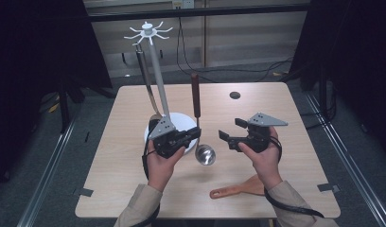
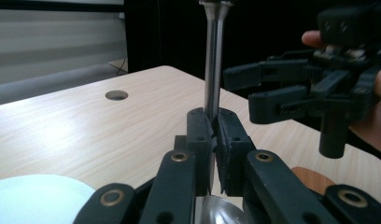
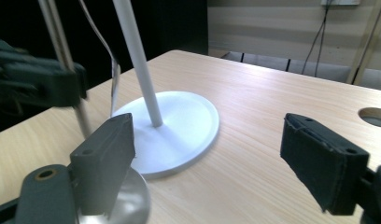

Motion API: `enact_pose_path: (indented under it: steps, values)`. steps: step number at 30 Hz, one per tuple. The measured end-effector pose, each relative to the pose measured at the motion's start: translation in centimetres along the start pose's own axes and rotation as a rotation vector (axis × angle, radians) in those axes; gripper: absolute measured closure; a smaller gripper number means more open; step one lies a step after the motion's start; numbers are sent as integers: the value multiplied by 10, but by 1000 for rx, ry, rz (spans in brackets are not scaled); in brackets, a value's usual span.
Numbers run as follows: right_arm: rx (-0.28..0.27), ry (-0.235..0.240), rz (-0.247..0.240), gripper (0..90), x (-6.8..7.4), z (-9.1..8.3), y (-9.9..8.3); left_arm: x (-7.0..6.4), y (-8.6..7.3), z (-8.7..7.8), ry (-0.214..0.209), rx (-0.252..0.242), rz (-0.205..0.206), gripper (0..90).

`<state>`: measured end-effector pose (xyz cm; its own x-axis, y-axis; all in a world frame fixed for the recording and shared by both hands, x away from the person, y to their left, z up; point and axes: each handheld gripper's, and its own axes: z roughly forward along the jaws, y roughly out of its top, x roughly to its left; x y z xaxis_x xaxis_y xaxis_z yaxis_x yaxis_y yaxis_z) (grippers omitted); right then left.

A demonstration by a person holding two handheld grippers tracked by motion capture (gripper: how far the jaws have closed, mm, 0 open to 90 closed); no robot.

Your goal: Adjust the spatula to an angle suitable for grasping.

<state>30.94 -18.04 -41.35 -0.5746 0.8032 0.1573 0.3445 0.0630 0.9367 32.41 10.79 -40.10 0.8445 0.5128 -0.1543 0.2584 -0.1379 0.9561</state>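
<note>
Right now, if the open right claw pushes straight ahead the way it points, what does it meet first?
Probably the steel ladle with the dark red-brown handle, which the left claw clamps by its shaft. The right claw points at it in the high view. Depth is unclear; it may pass toward the white round rack base.

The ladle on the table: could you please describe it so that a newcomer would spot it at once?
Start at the white stand rising from its round base on the wooden table. Just right of that base, the left tool is shut on the ladle. Unlike the flat wooden spatula nearer the person, it has a shiny round bowl and dark handle.
</note>
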Motion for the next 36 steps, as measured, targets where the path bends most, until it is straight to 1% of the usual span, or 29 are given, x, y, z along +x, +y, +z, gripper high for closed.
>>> enact_pose_path:
  steps: [1,2,4,8,10,13,16,18,19,22,23,25,26,27,30,31,32,33,36]
  values:
    - [3,1,4,157,-1,0,-1,0,1,-1,0,-4,-7,851]
    - [3,-4,8,156,-2,-1,-2,2,2,-3,-7,-3,-2,851]
    - [5,-12,12,146,-5,-2,-3,3,4,-5,-13,-13,-13,851]
    - [8,-20,19,137,-7,-3,-5,6,9,-9,-15,-44,-31,851]
    - [10,-16,21,134,-7,-3,-5,8,11,-11,-22,-52,-30,851]
    - [16,-13,23,132,-7,-3,-6,9,16,-15,-20,-58,-21,851]
    - [23,-9,26,131,-7,-3,-7,12,19,-18,-24,-72,-26,851]
    - [26,-9,29,130,-7,-2,-7,13,21,-20,-34,-93,-42,851]
    - [25,-5,27,130,-7,-2,-7,15,22,-22,-34,-87,-36,851]
    - [30,-4,22,130,-6,-1,-7,17,25,-24,-34,-101,-50,851]
    - [30,-3,27,130,-6,-1,-7,19,26,-25,-31,-103,-47,851]
    - [32,-7,24,130,-6,-1,-7,22,28,-27,-39,-105,-47,851]
    - [31,-7,24,130,-6,-1,-7,22,29,-28,-38,-118,-59,851]
    - [31,-2,25,130,-6,0,-7,23,30,-29,-32,-113,-56,851]
    - [31,3,23,130,-5,0,-7,25,35,-32,-36,-122,-63,851]
    - [30,5,20,130,-5,0,-7,27,36,-33,-41,-120,-56,851]
    - [32,7,21,130,-5,0,-7,28,38,-34,-38,-122,-58,851]
    - [34,6,22,130,-4,1,-7,28,40,-34,-43,-128,-61,851]
    - [36,7,20,130,-4,1,-7,30,44,-37,-35,-143,-71,851]
